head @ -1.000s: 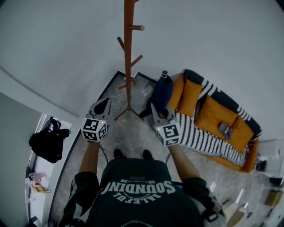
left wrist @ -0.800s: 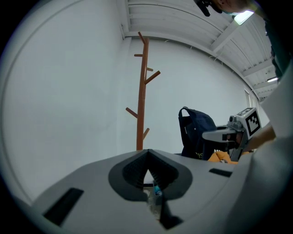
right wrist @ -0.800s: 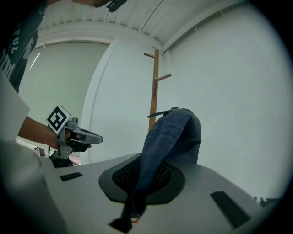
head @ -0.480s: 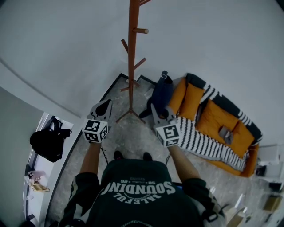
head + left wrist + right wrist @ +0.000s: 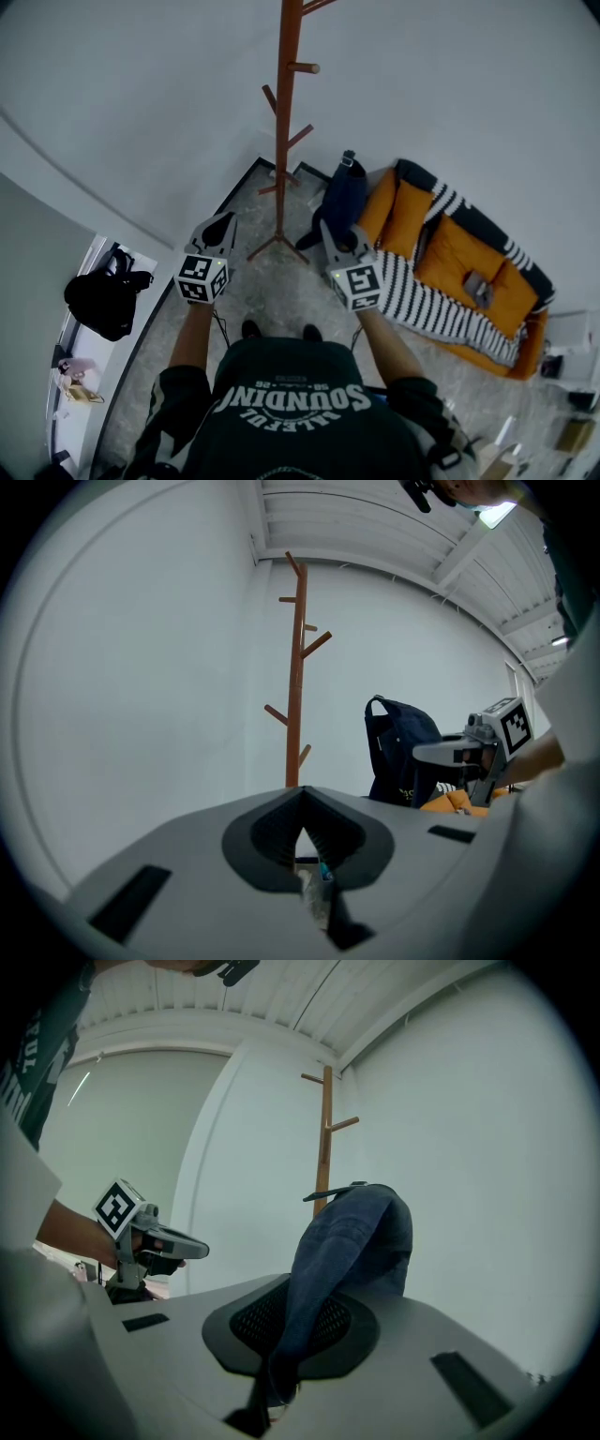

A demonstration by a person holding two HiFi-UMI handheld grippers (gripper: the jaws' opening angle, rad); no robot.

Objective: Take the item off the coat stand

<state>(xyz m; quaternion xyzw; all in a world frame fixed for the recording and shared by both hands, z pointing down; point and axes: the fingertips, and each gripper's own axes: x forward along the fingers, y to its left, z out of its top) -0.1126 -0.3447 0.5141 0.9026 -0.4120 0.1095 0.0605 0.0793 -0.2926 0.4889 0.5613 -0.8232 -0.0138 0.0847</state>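
The right tongs point(image 5: 330, 232) are clamped narrow on the fabric of the navy bag point(image 5: 342, 195). The bag is off the wooden coat stand point(image 5: 284, 141), between it and the orange sofa point(image 5: 455, 246). The left tongs point(image 5: 221, 223) are closed on nothing, near the foot of the stand.

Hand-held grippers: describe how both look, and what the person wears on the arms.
Left hand-held gripper and right hand-held gripper: grey tapered bodies, each carrying a white cube with black square markers. Short dark T-shirt sleeves; forearms bare.
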